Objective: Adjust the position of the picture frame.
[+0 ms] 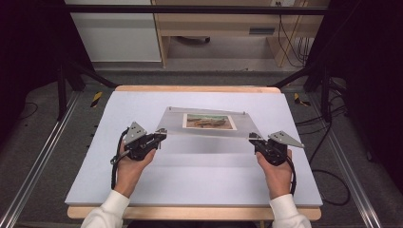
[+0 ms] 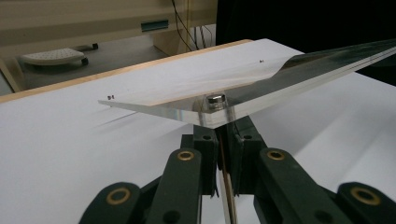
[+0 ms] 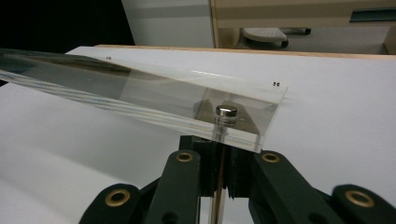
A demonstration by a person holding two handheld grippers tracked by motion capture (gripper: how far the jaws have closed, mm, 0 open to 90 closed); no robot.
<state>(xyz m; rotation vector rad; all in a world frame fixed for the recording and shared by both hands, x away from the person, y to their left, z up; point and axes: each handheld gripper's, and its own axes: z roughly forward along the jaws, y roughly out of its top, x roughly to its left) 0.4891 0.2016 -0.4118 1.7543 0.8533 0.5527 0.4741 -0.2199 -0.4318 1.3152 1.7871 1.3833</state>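
Note:
A clear acrylic picture frame (image 1: 244,124) with a small landscape print (image 1: 209,121) in its middle hangs tilted over the white table (image 1: 190,175). Its near edge is raised, and its far edge sits low by the table. My left gripper (image 1: 161,135) is shut on the frame's near left corner, just under a small metal cap (image 2: 215,101). My right gripper (image 1: 253,137) is shut on the near right corner, where another metal cap (image 3: 226,112) tops a clear post. The frame (image 2: 261,88) slants up and away from my left gripper (image 2: 223,135). From my right gripper (image 3: 223,144) the frame (image 3: 154,95) runs off to the left.
The table has a wooden rim (image 1: 195,89) at the back. Behind it stand pale wooden furniture (image 1: 218,23) and a white panel (image 1: 114,33). Cables (image 1: 328,175) lie on the floor at the right. Metal rails (image 1: 38,156) run along both sides of the table.

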